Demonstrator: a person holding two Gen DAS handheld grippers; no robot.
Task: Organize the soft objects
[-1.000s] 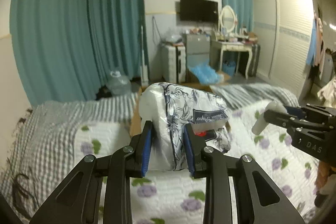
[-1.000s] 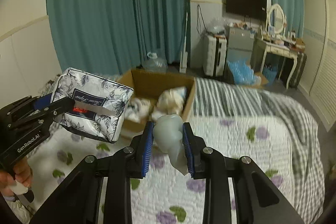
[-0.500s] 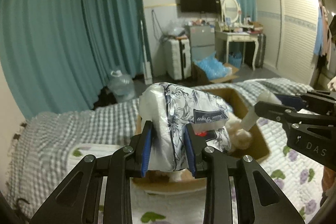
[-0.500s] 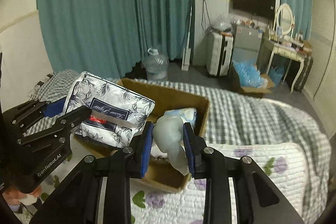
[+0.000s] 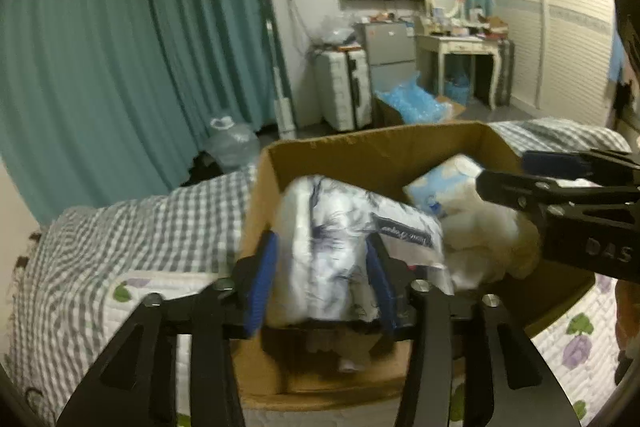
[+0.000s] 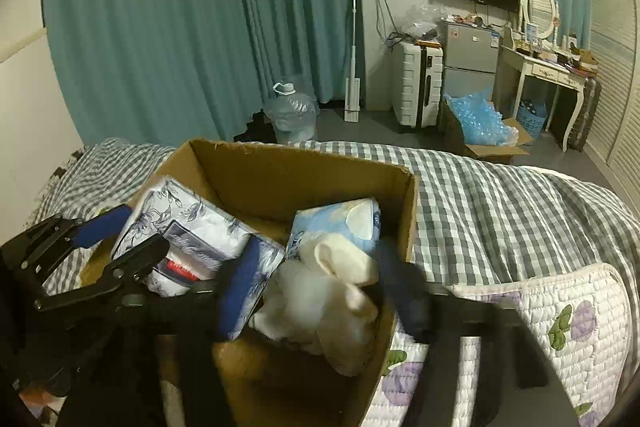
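An open cardboard box [image 5: 380, 141] [image 6: 280, 157] stands on the bed. My left gripper [image 5: 320, 281] [image 6: 136, 235] hangs over its left half. Its jaws are opening, and a floral tissue pack [image 5: 332, 239] [image 6: 192, 223] sits loose between the blue pads, sinking into the box. My right gripper [image 6: 318, 291] [image 5: 560, 187] is over the right half, its jaws also opening. A white soft toy [image 6: 320, 295] [image 5: 488, 239] lies between its blurred fingers on the box's contents. A light blue tissue pack [image 6: 340, 223] [image 5: 436, 183] lies behind the toy.
The box rests on a grey checked blanket [image 6: 500, 195] and a white quilt with purple flowers [image 6: 560, 319]. Beyond the bed are teal curtains [image 6: 160, 27], a water jug [image 6: 290, 115], a white suitcase [image 6: 416, 87] and a floor box of blue bags [image 6: 480, 127].
Both grippers moved forward and down from above the quilt to over the box. Both sets of jaws widened, and the floral pack and the white toy came loose into the box.
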